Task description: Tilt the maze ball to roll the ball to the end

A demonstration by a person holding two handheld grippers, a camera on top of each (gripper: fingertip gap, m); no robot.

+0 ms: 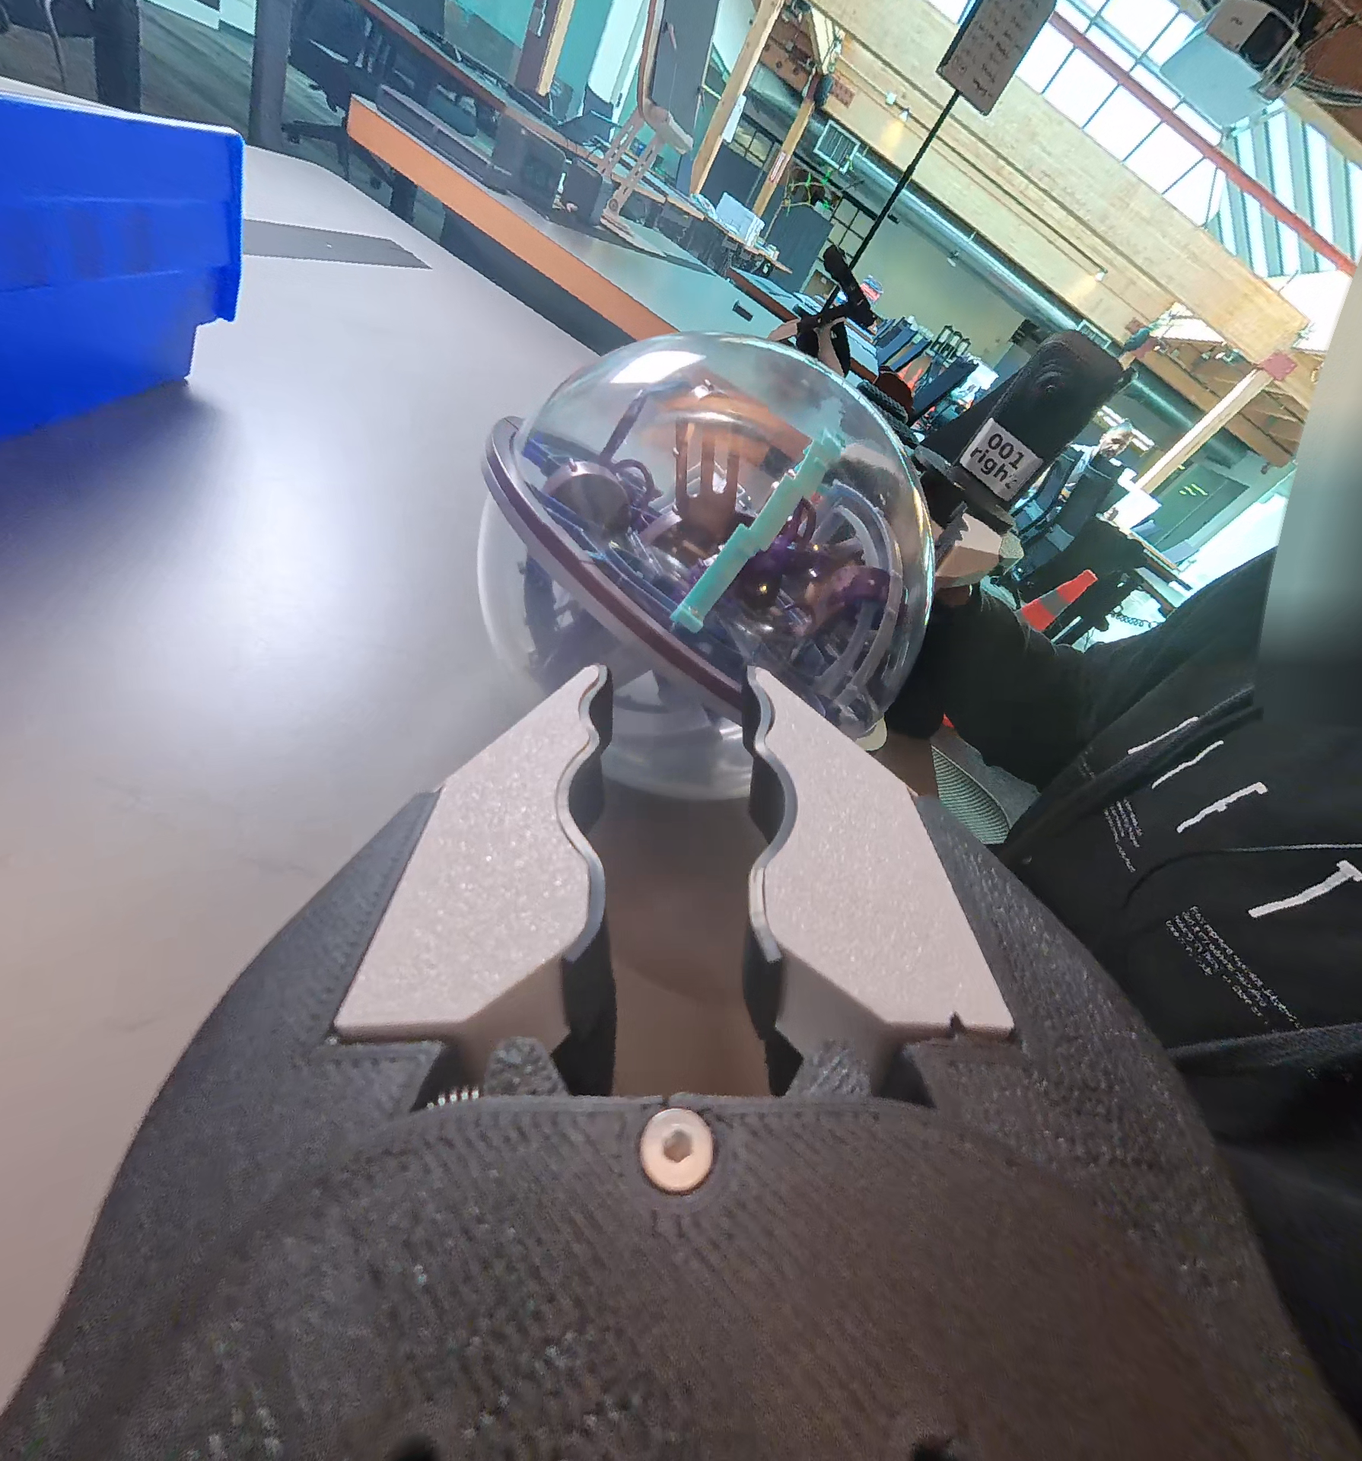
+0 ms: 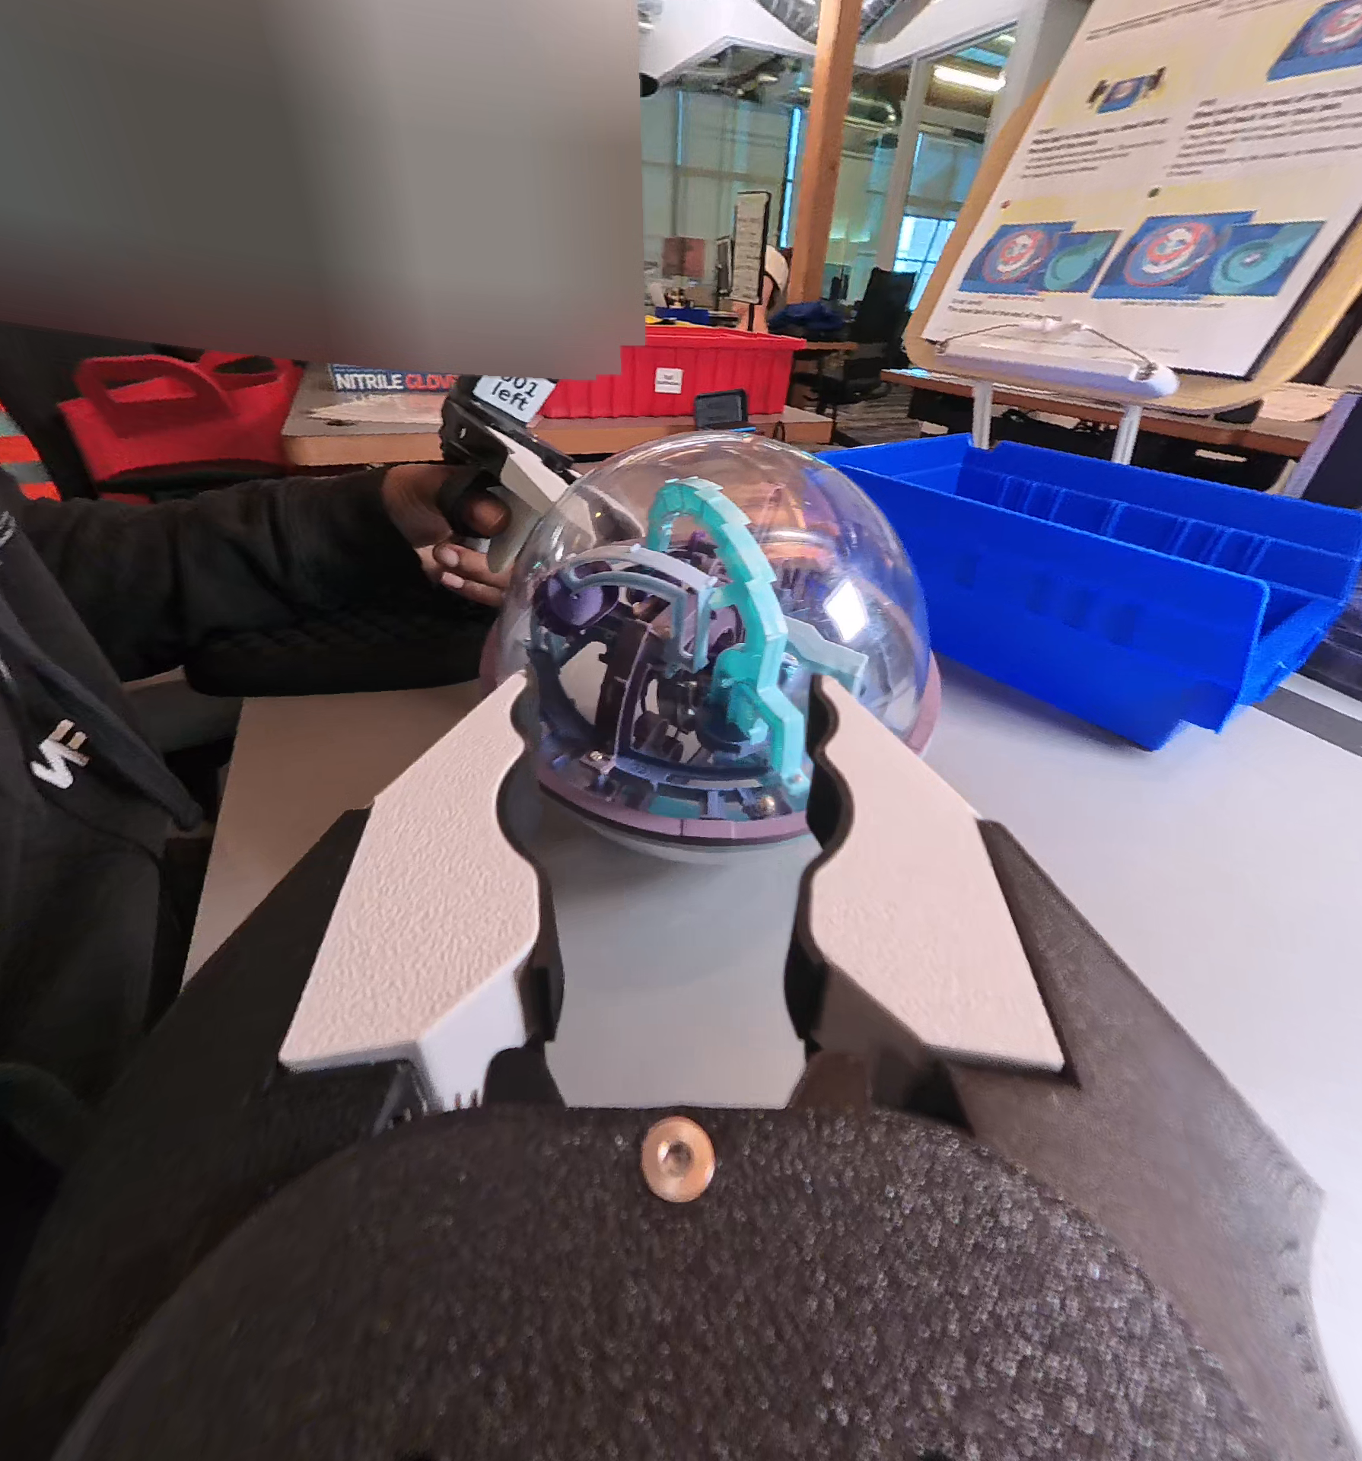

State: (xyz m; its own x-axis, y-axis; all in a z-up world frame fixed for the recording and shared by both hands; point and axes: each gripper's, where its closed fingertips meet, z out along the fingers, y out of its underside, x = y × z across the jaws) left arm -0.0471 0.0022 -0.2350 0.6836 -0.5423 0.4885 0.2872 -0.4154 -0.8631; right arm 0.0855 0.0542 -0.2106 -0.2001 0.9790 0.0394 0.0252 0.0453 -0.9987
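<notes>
A clear plastic maze ball (image 2: 713,648) with teal and purple tracks inside and a mauve band round its middle sits tilted on the grey desk (image 2: 1136,909), near the desk's front edge, just in front of a blue plastic bin (image 2: 1136,585). The left gripper (image 1: 674,696) pinches the ball's lower curve with narrow jaws. The right gripper (image 2: 666,711) stands wide, its white fingers (image 2: 456,790) flanking the ball without clearly pressing it.

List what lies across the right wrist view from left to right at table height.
Dark sleeve → hand holding the left gripper → maze ball → blue bin.
</notes>
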